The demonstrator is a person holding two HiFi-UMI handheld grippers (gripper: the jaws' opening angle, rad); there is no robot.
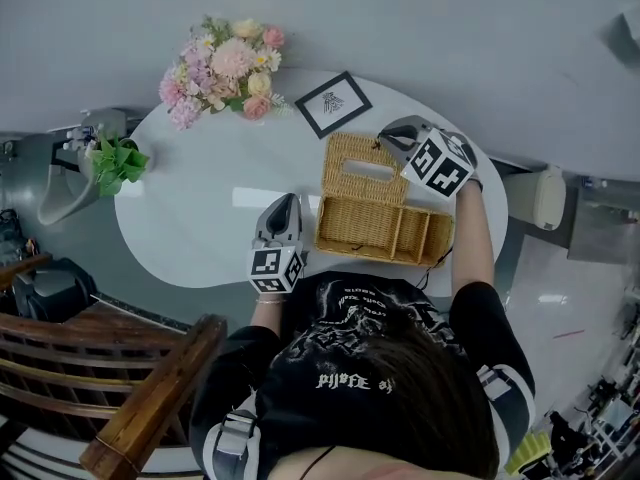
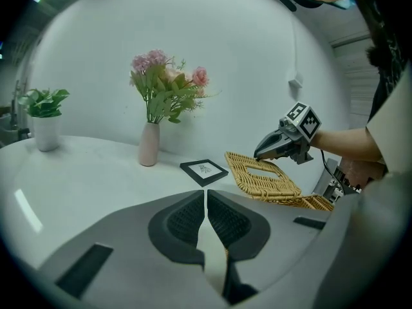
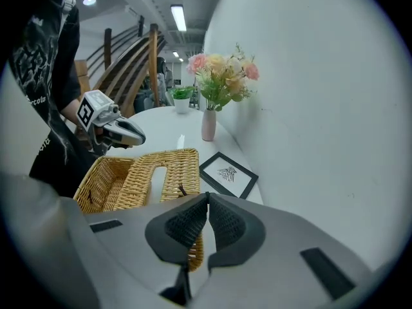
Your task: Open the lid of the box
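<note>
White oval table (image 1: pixel 190 223), a person standing at its near side with a gripper in each hand.

Wicker box (image 1: pixel 385 230) sits near the table's right end, close to the person; its inside is split by dividers. The lid (image 1: pixel 345 183) is open – swung back past upright and leaning away from the person, hinged along the box's far wall, with a slot cut through its middle. From the left gripper view its free edge looks a little clear of the table top, though I can't be sure it isn't touching.

Right gripper (image 1: pixel 385 138) is at that free far edge, pointing steeply down. Its jaws are all but together, pinched on the lid's rim; wicker shows in the gap behind the pads.

Left gripper (image 1: pixel 287 201) hovers low over the table just beside the box's left front corner, apart from it. Its jaws are closed tip to tip with nothing between them – only bare table beyond.

Behind the box, near the wall, a small black-framed picture (image 1: pixel 333 103) lies flat. Left of it is a pink vase of flowers (image 1: pixel 225 68), and at the table's far left end a potted plant (image 1: pixel 115 163). A wooden chair (image 1: pixel 130 388) stands at the person's left.
</note>
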